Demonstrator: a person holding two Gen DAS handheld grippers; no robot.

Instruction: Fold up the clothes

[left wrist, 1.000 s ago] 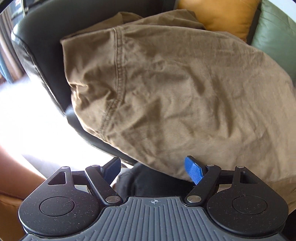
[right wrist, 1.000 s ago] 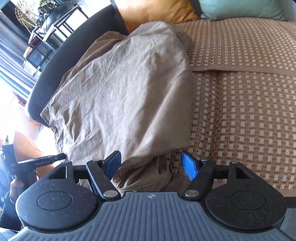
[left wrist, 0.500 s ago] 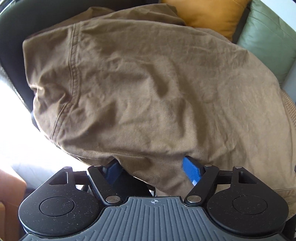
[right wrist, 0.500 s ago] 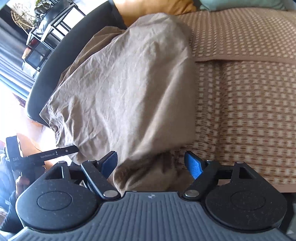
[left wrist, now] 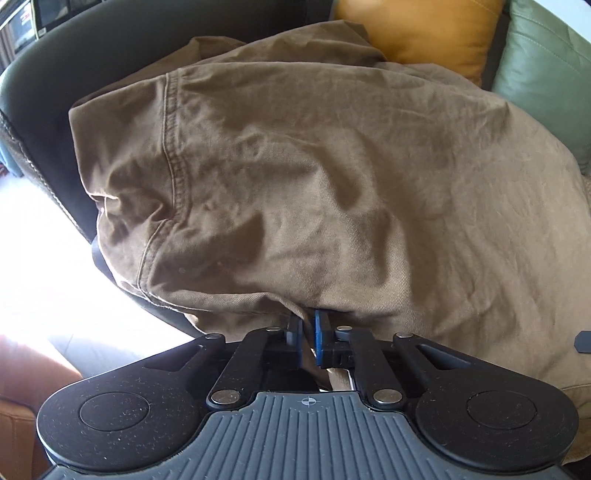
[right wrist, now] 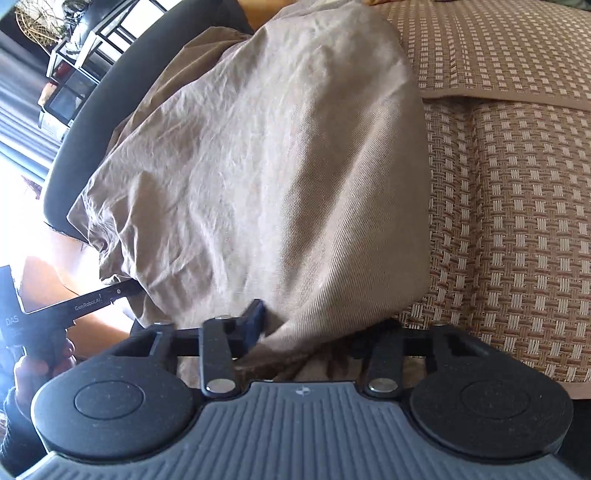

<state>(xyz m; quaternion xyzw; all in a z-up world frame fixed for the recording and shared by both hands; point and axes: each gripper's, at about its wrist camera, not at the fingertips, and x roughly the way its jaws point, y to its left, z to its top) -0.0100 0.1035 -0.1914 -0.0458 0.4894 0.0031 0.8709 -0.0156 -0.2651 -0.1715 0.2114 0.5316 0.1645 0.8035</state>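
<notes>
A khaki-brown garment [left wrist: 314, 184] with a stitched seam lies draped over the black sofa arm and onto the woven seat. My left gripper [left wrist: 306, 330] is shut on the garment's near edge, a pinch of cloth showing between its blue pads. In the right wrist view the same garment [right wrist: 277, 166] spreads up and to the left. My right gripper [right wrist: 310, 332] has its jaws closing around a bunched near corner of the cloth. Its left finger [right wrist: 255, 319] touches the fold; its right finger is hidden under the fabric.
The black sofa arm [left wrist: 92, 55] curves along the left. A mustard cushion [left wrist: 417, 29] and a green cushion [left wrist: 546, 74] lean at the back. A woven mat [right wrist: 517, 184] covers the seat at right. A person's hand [right wrist: 37, 365] holds the left tool.
Both grippers came in over the garment's near edge. The left jaws went from wide to shut on the cloth. The right jaws narrowed around the bunched corner.
</notes>
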